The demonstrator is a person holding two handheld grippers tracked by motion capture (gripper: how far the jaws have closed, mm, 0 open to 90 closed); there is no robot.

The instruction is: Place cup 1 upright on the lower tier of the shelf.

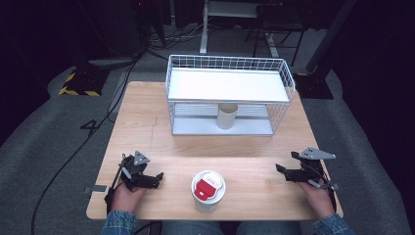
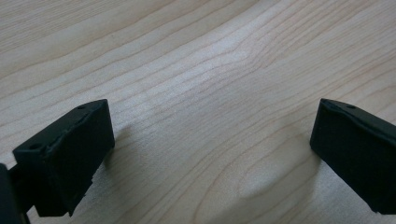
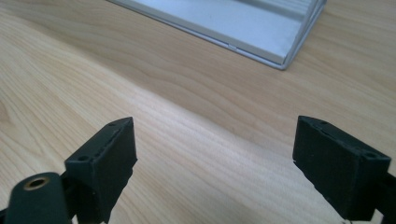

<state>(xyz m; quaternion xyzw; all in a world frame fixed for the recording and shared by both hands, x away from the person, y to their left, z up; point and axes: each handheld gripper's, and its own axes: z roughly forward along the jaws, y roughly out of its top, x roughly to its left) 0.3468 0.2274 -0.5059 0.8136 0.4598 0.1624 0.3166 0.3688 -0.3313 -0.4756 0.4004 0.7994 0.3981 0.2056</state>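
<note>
The pale wooden worktop (image 1: 147,127) carries a white wire-mesh rack with a flat white shelf (image 1: 227,85) toward its far edge; a plain cream cylinder cup (image 1: 227,116) stands under that shelf. A white paper cup with a red-and-white lid (image 1: 208,190) stands at the near edge's middle; its lid writing is too small to read. The left gripper (image 1: 157,178) rests near the near-left corner and the right gripper (image 1: 280,170) near the near-right corner, both with jaws wide apart over bare wood.

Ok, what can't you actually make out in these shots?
- Print on the red lid of the white cup: too small, high view.
- Beige cup inside: the rack shelf hides its top.
- Rack: cut by the right gripper view's top edge.
</note>
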